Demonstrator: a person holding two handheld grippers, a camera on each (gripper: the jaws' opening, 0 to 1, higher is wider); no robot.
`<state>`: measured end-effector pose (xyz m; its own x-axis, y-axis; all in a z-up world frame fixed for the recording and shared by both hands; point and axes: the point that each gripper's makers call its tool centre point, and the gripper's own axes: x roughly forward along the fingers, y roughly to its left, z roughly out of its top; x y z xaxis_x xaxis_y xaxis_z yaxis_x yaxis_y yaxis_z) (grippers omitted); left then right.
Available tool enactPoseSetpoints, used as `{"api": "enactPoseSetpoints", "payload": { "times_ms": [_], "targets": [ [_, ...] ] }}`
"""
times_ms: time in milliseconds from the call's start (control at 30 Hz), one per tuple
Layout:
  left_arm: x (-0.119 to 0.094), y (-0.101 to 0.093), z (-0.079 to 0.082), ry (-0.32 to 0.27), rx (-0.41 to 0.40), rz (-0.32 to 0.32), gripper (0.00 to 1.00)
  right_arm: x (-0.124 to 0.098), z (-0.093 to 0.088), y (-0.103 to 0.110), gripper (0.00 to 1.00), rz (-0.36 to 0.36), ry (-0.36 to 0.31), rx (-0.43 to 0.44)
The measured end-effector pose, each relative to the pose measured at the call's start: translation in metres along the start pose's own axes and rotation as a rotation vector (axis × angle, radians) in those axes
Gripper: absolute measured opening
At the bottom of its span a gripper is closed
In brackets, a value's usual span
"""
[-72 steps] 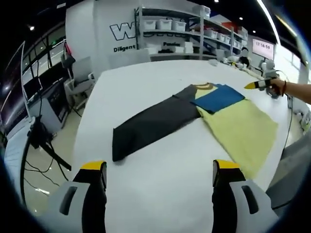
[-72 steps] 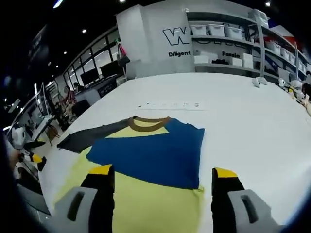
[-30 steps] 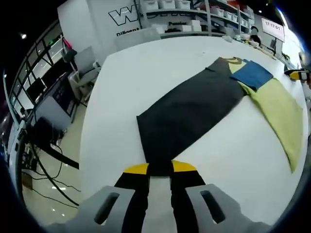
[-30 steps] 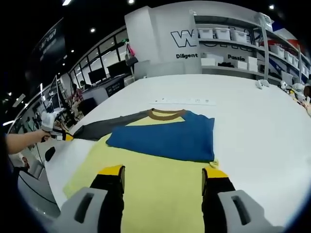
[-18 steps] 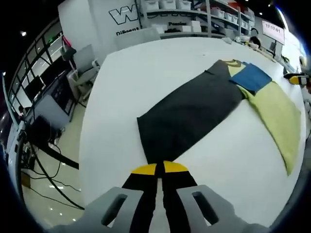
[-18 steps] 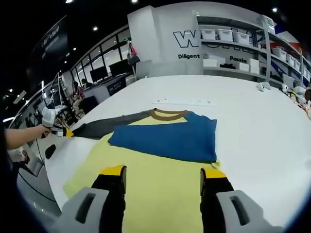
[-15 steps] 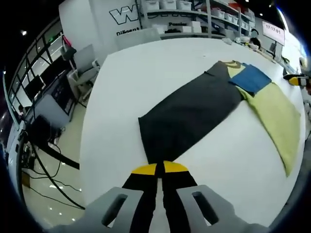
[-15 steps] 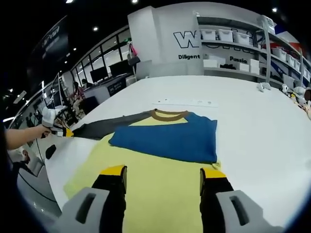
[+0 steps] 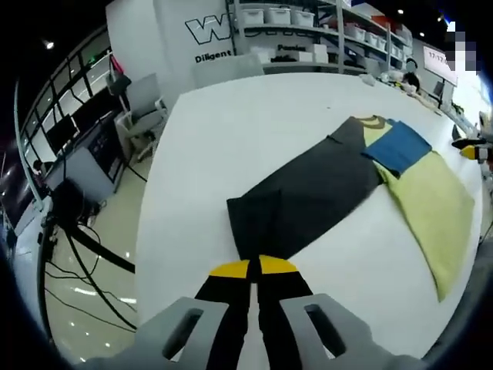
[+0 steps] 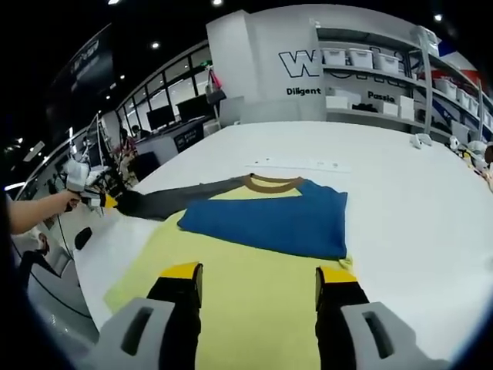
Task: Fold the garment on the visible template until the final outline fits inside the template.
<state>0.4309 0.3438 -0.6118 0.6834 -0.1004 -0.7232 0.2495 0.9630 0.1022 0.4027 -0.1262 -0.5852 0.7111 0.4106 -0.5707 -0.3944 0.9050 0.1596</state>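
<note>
Two tools are at work: my left tool (image 9: pixel 254 266) pinches the grey sleeve (image 9: pixel 304 200) end of the shirt (image 10: pixel 254 254) spread on the white table (image 10: pixel 416 200), while my right tool (image 10: pixel 258 274) hovers wide apart over its yellow body.

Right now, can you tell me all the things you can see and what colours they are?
Shirt: one, yellow body with brown collar, flat on the table.
Blue sleeve: one, folded across the shirt's chest.
Grey sleeve: one, dark grey, stretched out sideways, its end pinched by the left gripper.
Table: one, white, under the shirt.
Shelves: white, with bins, at the back wall.
Office chair: one, grey, beside the table.
Left gripper: black fingers with yellow tips, closed on the grey sleeve.
Right gripper: same colours, fingers open above the yellow shirt.
</note>
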Motion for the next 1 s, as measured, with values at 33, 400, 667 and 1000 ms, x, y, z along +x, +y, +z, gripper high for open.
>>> {"api": "enactPoseSetpoints", "payload": {
  "times_ms": [33,400,667,1000],
  "targets": [
    [-0.001,-0.001,0.003,-0.002,-0.002,-0.001,0.0,0.0,0.0,0.001,0.56,0.004,0.001,0.0],
    [-0.013,-0.026,0.051,-0.09,-0.044,-0.048,0.0,-0.006,0.001,0.01,0.66,0.043,0.003,-0.027],
    [-0.017,-0.052,0.077,-0.116,-0.014,-0.084,0.0,-0.015,-0.005,0.018,0.75,0.073,0.017,-0.057],
    [-0.027,-0.097,0.123,-0.155,0.068,-0.149,0.0,-0.024,-0.013,0.018,0.74,0.074,0.024,-0.073]
  ]
}}
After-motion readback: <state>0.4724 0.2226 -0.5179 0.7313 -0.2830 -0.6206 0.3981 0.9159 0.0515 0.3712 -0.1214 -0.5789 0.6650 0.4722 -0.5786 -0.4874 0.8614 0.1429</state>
